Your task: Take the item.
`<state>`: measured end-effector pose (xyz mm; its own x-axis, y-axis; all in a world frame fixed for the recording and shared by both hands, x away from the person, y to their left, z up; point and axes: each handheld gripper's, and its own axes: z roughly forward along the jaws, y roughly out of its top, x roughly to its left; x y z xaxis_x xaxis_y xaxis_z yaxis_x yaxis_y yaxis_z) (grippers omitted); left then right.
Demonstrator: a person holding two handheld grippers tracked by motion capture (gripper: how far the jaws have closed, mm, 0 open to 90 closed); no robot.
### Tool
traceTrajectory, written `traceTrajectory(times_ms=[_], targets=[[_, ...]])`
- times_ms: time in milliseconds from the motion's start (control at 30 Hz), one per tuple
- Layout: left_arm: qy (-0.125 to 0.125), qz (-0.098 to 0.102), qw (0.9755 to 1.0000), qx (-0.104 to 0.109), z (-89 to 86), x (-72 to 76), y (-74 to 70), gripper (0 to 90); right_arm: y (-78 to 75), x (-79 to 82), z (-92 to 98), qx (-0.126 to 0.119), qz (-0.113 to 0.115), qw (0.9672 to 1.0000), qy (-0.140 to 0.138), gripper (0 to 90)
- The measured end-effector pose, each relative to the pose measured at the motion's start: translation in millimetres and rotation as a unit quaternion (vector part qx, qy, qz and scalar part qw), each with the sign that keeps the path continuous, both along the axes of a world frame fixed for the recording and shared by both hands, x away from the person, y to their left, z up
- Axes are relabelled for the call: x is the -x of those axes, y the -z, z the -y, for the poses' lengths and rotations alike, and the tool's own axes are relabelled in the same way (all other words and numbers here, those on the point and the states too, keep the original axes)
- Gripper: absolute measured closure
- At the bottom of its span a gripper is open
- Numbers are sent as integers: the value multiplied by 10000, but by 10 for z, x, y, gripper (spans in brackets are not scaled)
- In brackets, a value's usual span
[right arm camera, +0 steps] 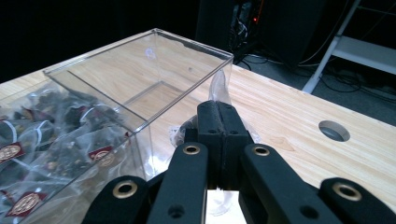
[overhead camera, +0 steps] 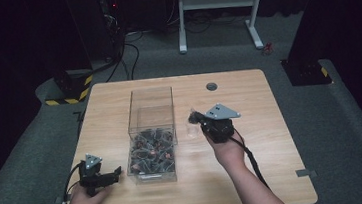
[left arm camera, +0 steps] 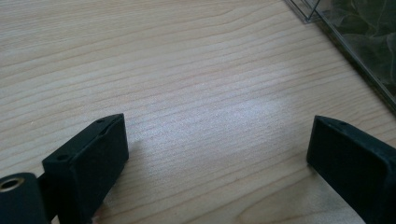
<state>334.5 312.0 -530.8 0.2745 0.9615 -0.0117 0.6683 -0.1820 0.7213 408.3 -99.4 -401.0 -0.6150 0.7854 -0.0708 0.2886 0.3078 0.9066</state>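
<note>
Fingers (right arm camera: 219,126) of the right gripper (overhead camera: 196,118) are pinched shut on a small clear plastic tea bag packet (right arm camera: 220,88), held over the light wooden table (overhead camera: 256,170) just right of the tall clear plastic box (overhead camera: 153,135) near the table's middle. The packet is thin and slippery, so I think it could slide out. Its long side looks to stand up, top end up. The left gripper (left arm camera: 217,154) has its fingers wide apart, holding nothing, near the table's front left corner.
</note>
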Motion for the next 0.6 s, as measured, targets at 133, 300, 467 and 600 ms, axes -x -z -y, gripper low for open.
traceTrajectory(times_ms=[133,300,467,600], targets=[[12,6,10000,-30,-4,-1,-2,57,6,-56,-23,36,-20,10000,28,900],[20,9,10000,-49,-7,-2,-3,57,15,-125,-51,72,-40,9999,80,900],[7,5,10000,3,-1,-1,0,57,34,-176,-67,102,-58,9999,116,900],[17,8,10000,-25,-5,-1,-1,57,68,-215,-71,125,-115,9997,157,900]])
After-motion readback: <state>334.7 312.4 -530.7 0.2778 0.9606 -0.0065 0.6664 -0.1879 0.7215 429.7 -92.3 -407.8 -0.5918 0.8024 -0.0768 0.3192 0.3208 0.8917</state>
